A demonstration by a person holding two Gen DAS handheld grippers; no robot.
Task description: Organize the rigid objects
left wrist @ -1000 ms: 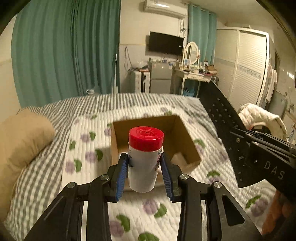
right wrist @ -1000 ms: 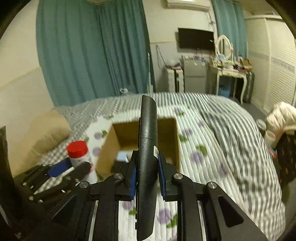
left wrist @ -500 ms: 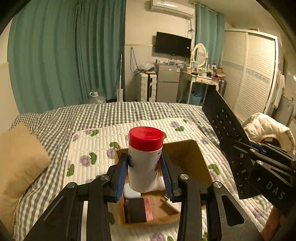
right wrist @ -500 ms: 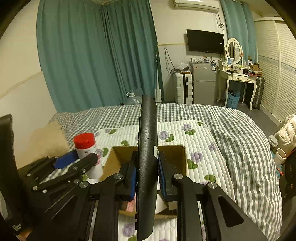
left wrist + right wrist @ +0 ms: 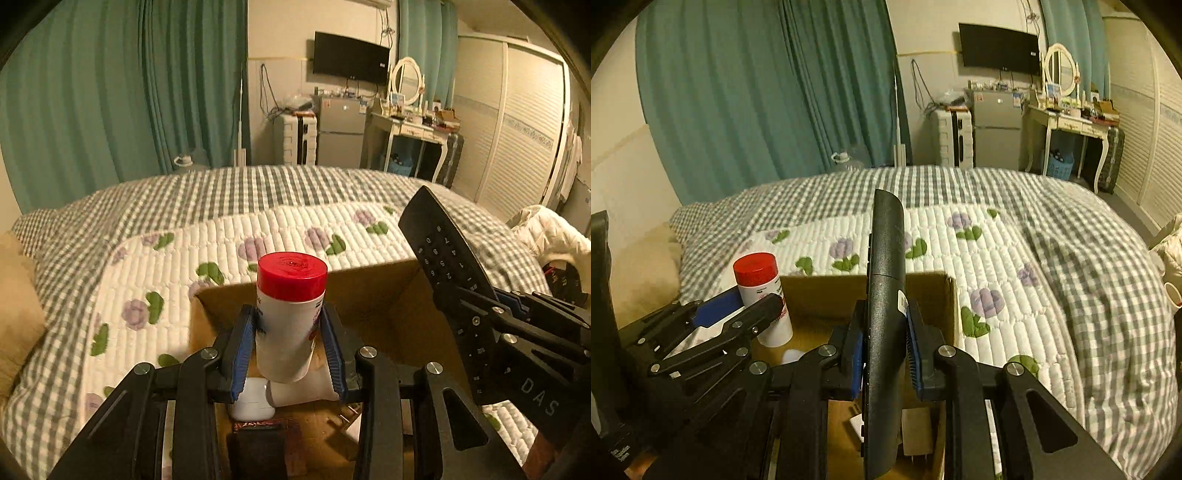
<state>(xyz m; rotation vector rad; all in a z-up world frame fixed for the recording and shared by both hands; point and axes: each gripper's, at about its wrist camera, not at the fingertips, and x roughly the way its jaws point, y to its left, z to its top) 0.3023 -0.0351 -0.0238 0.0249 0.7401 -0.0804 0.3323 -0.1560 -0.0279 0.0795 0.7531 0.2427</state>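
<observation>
- Left hand-held gripper: I am clamping the red-capped bottle upright over the cardboard box.
- Right hand-held gripper, at 3 o'clock: I am gripping the black remote edge-on.

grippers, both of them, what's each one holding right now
Left gripper: closed on the red-capped white bottle.
Right gripper: closed on the black remote control.

We see dim, warm yellowish indoor light, strong fisheye curving with dark vignetted corners, slight blur throughout.
</observation>
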